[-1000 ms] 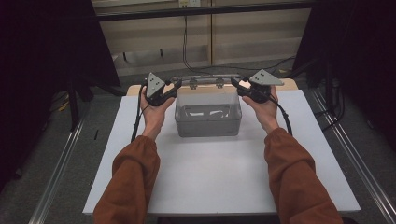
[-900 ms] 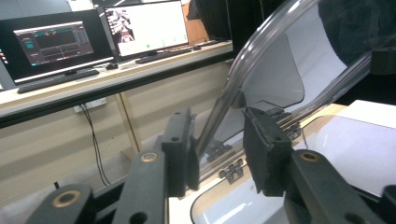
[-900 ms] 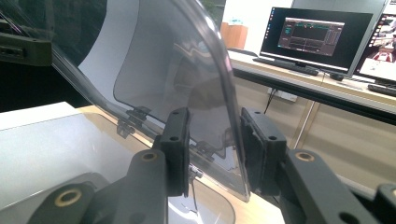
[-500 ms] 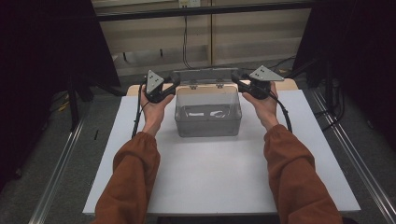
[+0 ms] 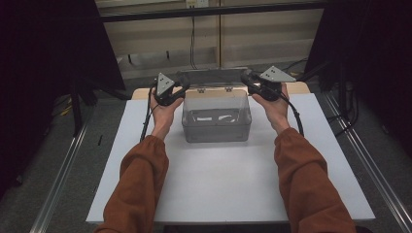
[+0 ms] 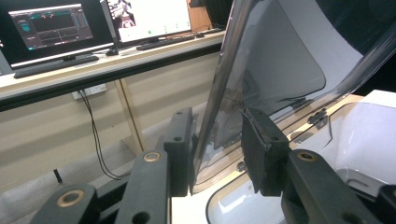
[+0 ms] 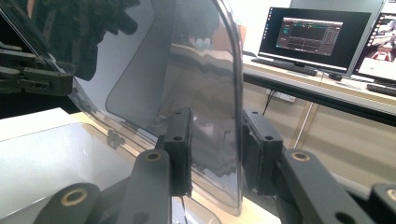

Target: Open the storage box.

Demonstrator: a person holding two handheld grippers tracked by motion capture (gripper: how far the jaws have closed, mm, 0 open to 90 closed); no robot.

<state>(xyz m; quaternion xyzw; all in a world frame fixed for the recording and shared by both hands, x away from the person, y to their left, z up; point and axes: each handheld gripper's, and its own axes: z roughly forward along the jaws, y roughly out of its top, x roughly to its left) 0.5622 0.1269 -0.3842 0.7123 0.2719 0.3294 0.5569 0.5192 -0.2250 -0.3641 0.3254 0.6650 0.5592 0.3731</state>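
A clear plastic box (image 5: 216, 127) stands at the far middle of the white tabletop (image 5: 218, 184). Its hinged lid (image 5: 214, 77) stands raised and tilted back behind it. My left gripper (image 5: 180, 87) is at the lid's left end and my right gripper (image 5: 248, 80) at its right end. In the left gripper view the lid's edge (image 6: 275, 60) runs between the black jaws of the left gripper (image 6: 215, 149), which have just been closing on it. In the right gripper view the right gripper (image 7: 215, 149) clamps the lid's curved rim (image 7: 187, 60). Pale shapes show through the box wall.
Metal rails (image 5: 63, 174) run along both sides of the table and dark curtains hang to the left and right. Behind the table is a wooden desk with monitors (image 7: 303, 37) and a keyboard (image 6: 168, 42). Cables (image 5: 193, 39) hang down the back panel.
The left hand has shifted slightly with the lid's left end. The right hand and the box have kept their places.
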